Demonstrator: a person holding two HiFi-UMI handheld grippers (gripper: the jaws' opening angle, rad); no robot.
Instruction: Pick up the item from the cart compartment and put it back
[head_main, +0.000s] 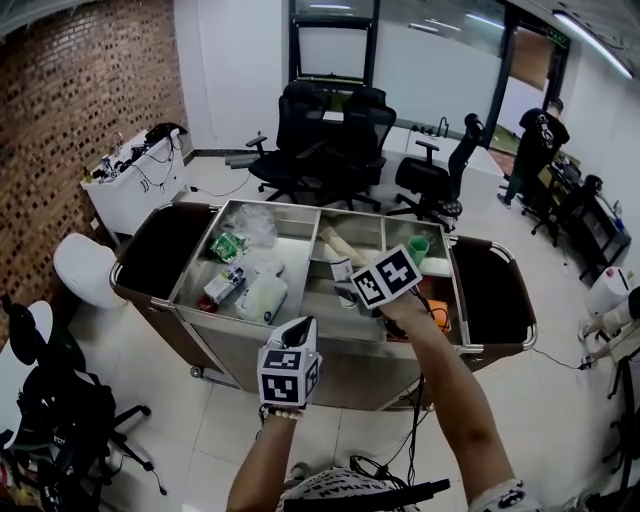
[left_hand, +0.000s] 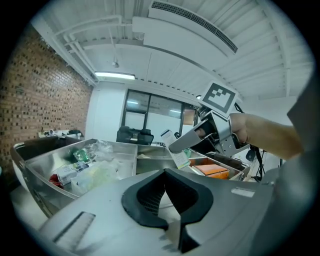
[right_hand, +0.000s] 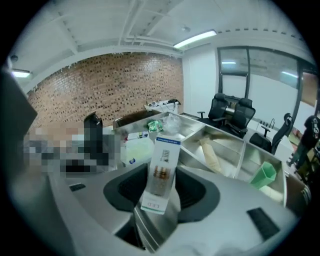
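the right gripper (head_main: 348, 290) is grasping a white box (right_hand: 161, 170) in its jaws over the cart (head_main: 360, 368); the left gripper (head_main: 299, 326) is hovering, jaws clenched.

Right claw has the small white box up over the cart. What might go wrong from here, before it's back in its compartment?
1. The box sits tilted in the right claw, so it may pivot or slip out.
2. It looks like thin carton, and a harder squeeze may crush it.
3. On the way down, the box may clip the cart's divider and get knocked askew.
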